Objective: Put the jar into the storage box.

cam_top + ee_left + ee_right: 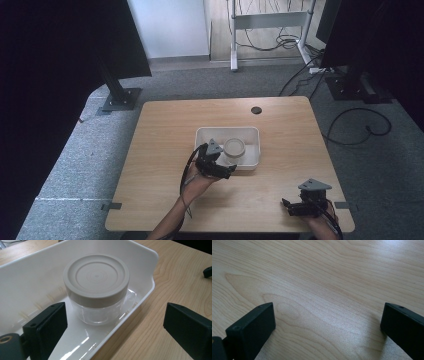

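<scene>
fingers of your left gripper (116, 326) stand spread wide, one inside the white rectangular plastic tray (150, 270), one outside its wall, at lower frame. the clear round jar with a beige screw lid (97, 287) stands upright in the tray at centre. your right gripper (329, 327) hangs spread over the bare light wooden table (324, 277).

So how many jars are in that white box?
1. A single clear plastic jar with a round beige lid stands upright inside the white plastic tray on the wooden table. The left hand-held gripper is open in front of it.
</scene>
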The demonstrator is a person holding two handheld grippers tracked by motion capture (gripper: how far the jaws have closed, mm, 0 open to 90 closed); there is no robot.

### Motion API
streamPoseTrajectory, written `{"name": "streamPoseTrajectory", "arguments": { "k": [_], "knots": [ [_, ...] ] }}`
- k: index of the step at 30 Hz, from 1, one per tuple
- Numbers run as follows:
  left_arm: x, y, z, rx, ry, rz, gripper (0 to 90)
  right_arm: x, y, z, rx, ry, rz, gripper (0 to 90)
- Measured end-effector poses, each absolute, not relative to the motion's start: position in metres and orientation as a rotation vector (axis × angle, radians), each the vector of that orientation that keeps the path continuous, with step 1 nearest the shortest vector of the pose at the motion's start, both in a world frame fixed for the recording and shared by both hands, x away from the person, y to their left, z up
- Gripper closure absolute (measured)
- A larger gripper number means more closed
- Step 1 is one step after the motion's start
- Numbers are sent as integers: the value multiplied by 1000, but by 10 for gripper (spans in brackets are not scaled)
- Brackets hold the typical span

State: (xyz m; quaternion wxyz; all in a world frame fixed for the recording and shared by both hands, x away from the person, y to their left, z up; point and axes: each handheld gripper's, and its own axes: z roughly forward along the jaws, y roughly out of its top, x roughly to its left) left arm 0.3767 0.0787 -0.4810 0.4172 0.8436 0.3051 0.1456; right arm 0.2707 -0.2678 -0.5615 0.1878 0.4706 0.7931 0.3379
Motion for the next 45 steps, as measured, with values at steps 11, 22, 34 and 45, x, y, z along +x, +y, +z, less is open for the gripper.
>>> {"name": "streamPoseTrajectory", "arguments": {
  "k": [11, 22, 34, 45],
  "knots": [
    [368, 90, -477, 2103, 748, 363, 50, 271, -268, -561, 1324, 2231, 950, 0],
    [359, 103, -474, 2097, 732, 361, 50, 271, -268, -561, 1327, 2229, 950, 0],
    [349, 124, -477, 2078, 745, 366, 50, 271, -268, -561, 1328, 2228, 950, 0],
    [340, 143, -485, 2067, 754, 366, 50, 271, -268, -561, 1331, 2225, 948, 0]
  ]
}}
